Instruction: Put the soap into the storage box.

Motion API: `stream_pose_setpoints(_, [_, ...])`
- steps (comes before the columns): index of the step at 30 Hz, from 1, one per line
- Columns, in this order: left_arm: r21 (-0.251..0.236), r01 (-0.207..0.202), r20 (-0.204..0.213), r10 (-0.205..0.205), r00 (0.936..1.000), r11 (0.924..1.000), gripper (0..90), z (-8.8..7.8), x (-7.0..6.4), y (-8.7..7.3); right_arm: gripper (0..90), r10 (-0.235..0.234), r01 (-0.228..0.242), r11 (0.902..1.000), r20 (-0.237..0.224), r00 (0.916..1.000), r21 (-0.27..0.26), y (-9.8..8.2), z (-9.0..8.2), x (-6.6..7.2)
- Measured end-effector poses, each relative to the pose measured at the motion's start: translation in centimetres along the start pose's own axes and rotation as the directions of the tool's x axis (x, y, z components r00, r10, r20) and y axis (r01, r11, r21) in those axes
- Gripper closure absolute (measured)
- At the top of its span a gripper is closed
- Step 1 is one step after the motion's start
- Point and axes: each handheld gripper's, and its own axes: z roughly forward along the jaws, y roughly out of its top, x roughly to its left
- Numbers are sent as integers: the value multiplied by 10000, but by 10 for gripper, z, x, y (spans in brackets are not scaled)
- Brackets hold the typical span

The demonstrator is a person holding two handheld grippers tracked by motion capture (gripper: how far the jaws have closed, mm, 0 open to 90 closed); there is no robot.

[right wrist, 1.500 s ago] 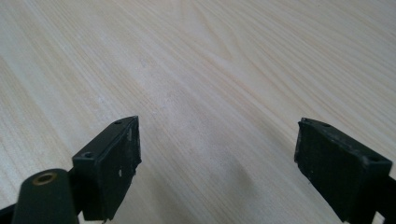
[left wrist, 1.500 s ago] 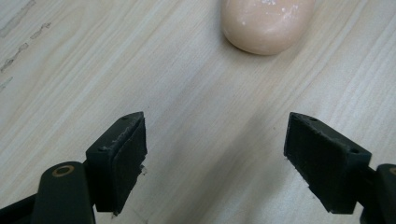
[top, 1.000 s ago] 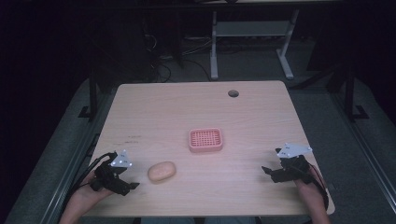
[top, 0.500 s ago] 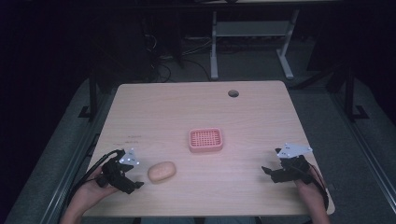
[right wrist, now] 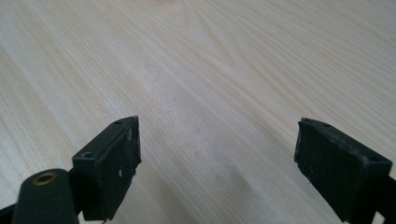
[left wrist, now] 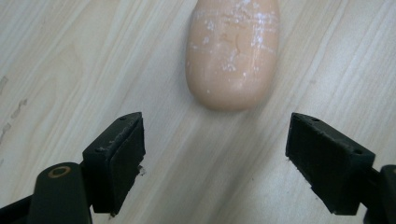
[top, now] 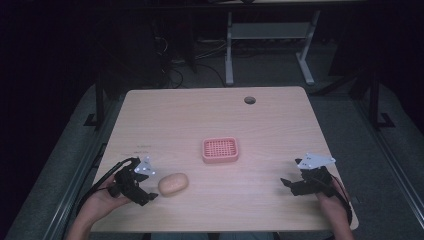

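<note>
the peach soap bar point(top: 173, 184) lies ungrasped on the worktop point(top: 210, 115), near left. left tongs point(left wrist: 217, 161) gape just before it; right tongs point(right wrist: 217, 163) gape over bare wood. pink soap dish point(top: 220, 149) sits empty.

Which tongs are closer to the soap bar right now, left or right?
The left tongs: open and aimed at the peach soap bar just ahead of them. The right tongs sit open at the table's far side, over bare wood.
</note>
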Motion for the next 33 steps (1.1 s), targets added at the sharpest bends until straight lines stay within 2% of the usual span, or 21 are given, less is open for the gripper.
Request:
stream_pose_setpoints(21, [-65,-474,121,474,9988,9989,193,6,-4,24,139,-27,27,10000,-6,10000,9,0,0,0])
stream_pose_setpoints(33, [45,-642,234,641,9977,9979,193,11,-5,32,139,-58,58,10000,-20,10000,20,0,0,0])
